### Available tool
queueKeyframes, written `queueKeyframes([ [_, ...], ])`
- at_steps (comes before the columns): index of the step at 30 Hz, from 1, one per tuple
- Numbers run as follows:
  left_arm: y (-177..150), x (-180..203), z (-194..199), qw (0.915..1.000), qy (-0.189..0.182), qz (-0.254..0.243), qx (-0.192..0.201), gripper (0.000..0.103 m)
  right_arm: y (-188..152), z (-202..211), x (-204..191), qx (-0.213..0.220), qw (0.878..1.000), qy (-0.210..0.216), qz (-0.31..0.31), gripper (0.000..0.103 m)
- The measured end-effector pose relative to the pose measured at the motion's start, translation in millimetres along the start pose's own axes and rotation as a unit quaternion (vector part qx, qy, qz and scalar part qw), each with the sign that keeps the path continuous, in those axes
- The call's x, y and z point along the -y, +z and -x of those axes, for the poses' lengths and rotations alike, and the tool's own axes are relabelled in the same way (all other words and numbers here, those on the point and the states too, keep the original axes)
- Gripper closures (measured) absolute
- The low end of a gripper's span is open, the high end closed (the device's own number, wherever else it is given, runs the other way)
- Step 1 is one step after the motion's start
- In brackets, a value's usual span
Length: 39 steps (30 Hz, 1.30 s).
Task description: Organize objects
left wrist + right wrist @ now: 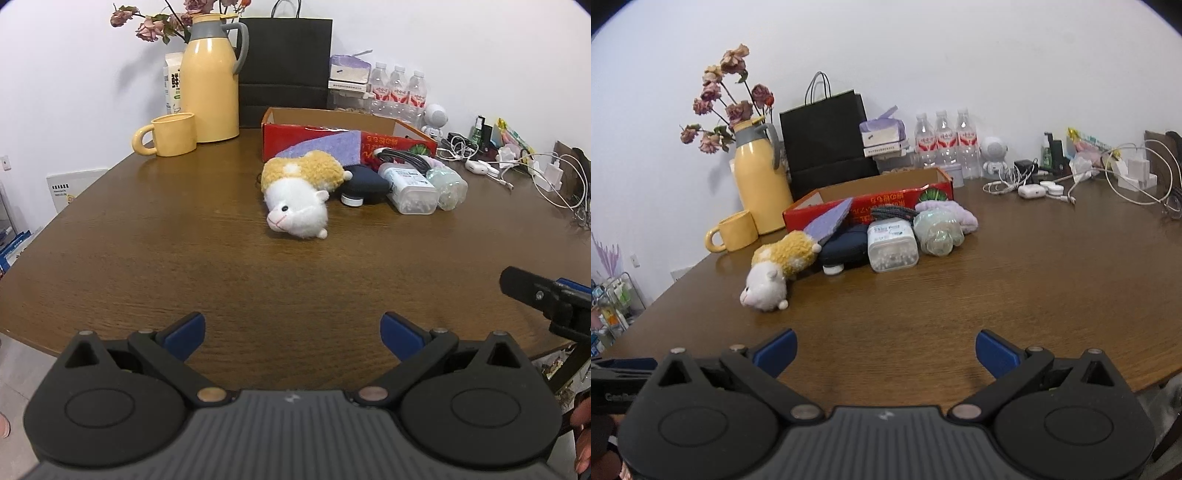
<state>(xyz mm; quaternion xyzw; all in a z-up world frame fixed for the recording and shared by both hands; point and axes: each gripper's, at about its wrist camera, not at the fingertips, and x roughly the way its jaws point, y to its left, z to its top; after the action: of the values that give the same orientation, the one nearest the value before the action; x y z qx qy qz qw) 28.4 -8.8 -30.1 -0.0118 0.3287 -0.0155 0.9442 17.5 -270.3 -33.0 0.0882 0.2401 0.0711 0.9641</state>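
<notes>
Left wrist view: plush hamster (297,194) well beyond spread left gripper (292,334); right gripper (885,352) likewise agape.

The plush toy (295,195) was white and tan, the box (347,142) red, the jug (210,77) and mug (170,134) yellow, the table (184,240) brown.

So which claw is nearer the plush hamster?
Left. The left claw faces the plush hamster almost head-on; the right claw sits off to the hamster's right.
</notes>
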Motion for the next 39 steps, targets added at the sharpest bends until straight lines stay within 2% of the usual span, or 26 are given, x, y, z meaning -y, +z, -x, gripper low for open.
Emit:
queueKeyframes([
  [2, 1.6, -0.7, -4.0, 1.0, 0.005, 0.001, -0.001, 0.0, -1.8, -1.8, 0.3, 0.013, 1.0, 0.004, 0.0, 0.0],
  [4, 5.1, -0.8, -10.9, 1.0, 0.005, -0.002, -0.002, 0.0, -1.7, -6.6, 0.5, 0.008, 1.0, 0.013, 0.005, 0.0],
  [6, 11.4, 0.1, -18.8, 1.0, 0.005, -0.006, 0.002, 0.0, 0.1, -13.9, -0.3, 0.003, 1.0, 0.001, 0.013, 0.0],
  [10, 36.1, 2.2, -41.3, 0.9991, 0.016, -0.014, 0.036, 0.0, 15.0, -30.1, 8.6, 0.007, 1.0, 0.003, 0.015, 0.0],
  [13, 60.2, 2.9, -71.9, 0.9989, 0.02, -0.011, 0.042, 0.002, 37.1, -52.3, 17.0, 0.0, 1.0, 0.005, 0.021, 0.004],
  [15, 71.6, 2.3, -96.2, 0.9997, 0.012, 0.002, 0.023, 0.007, 51.9, -69.8, 16.1, -0.009, 0.999, 0.015, 0.033, 0.014],
  [18, 80.1, 2.2, -123.6, 0.9999, -0.001, 0.016, 0.002, 0.009, 69.9, -101.3, 4.8, -0.009, 0.997, 0.042, 0.062, 0.019],
  [20, 85.1, 2.8, -134.3, 0.9998, 0.001, 0.019, 0.002, 0.009, 76.6, -121.8, -3.2, -0.014, 0.996, 0.049, 0.079, 0.021],
  [21, 88.1, 2.8, -138.8, 0.9998, 0.001, 0.019, 0.006, 0.009, 79.3, -131.5, -6.5, -0.014, 0.995, 0.048, 0.089, 0.025],
  [24, 96.4, 1.9, -150.3, 0.9998, 0.008, 0.013, 0.011, 0.01, 95.8, -159.3, -0.4, -0.005, 0.995, 0.01, 0.101, 0.026],
  [28, 102.3, 2.8, -163.0, 0.9999, 0.014, 0.0, 0.007, 0.017, 123.3, -186.7, 31.8, 0.012, 0.997, -0.019, 0.074, 0.024],
  [30, 104.8, 1.4, -166.9, 1.0, 0.007, 0.005, 0.0, 0.028, 135.0, -205.9, 46.4, -0.009, 0.997, -0.027, 0.066, 0.024],
  [31, 105.8, -0.1, -168.3, 0.9999, 0.0, 0.01, -0.005, 0.039, 139.3, -212.4, 51.2, -0.007, 0.998, -0.025, 0.066, 0.024],
  [34, 105.5, -0.4, -167.6, 1.0, 0.002, 0.003, -0.009, 0.049, 151.3, -233.1, 72.9, -0.008, 0.998, -0.036, 0.044, 0.023],
  [36, 105.4, -0.1, -161.6, 1.0, 0.002, -0.004, -0.005, 0.051, 157.7, -255.7, 87.0, -0.029, 0.998, -0.026, 0.039, 0.023],
  [37, 105.3, 0.5, -157.4, 1.0, 0.004, -0.008, 0.0, 0.052, 158.8, -269.2, 93.3, -0.048, 0.998, -0.023, 0.038, 0.025],
  [39, 104.5, 3.5, -145.3, 0.9994, 0.012, -0.025, 0.018, 0.053, 156.4, -287.8, 100.8, -0.091, 0.995, -0.016, 0.036, 0.052],
])
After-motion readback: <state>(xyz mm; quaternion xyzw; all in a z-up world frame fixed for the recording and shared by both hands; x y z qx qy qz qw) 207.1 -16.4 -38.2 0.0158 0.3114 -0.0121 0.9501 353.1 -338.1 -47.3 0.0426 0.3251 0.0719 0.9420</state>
